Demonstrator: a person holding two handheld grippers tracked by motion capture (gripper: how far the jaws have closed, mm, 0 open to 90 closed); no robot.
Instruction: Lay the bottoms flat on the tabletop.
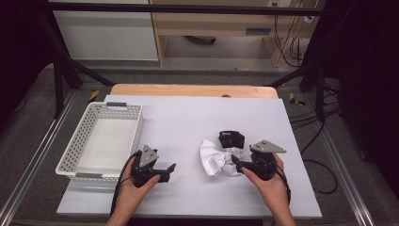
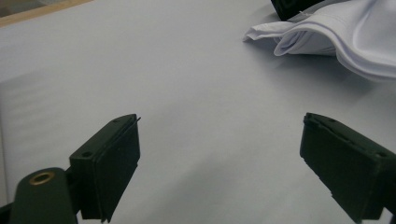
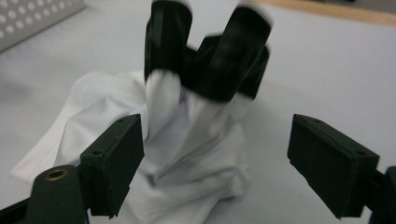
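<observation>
Crumpled white cloth [image 1: 217, 160], black cuffs [image 1: 231, 139]

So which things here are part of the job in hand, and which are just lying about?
In the job:
- white garment with black cuffs, crumpled on the table
- right gripper, jaws open at the garment
- white perforated basket, probably where it goes

Standing by or lying about:
- left gripper, open over bare table
- cables on the floor beyond
</observation>
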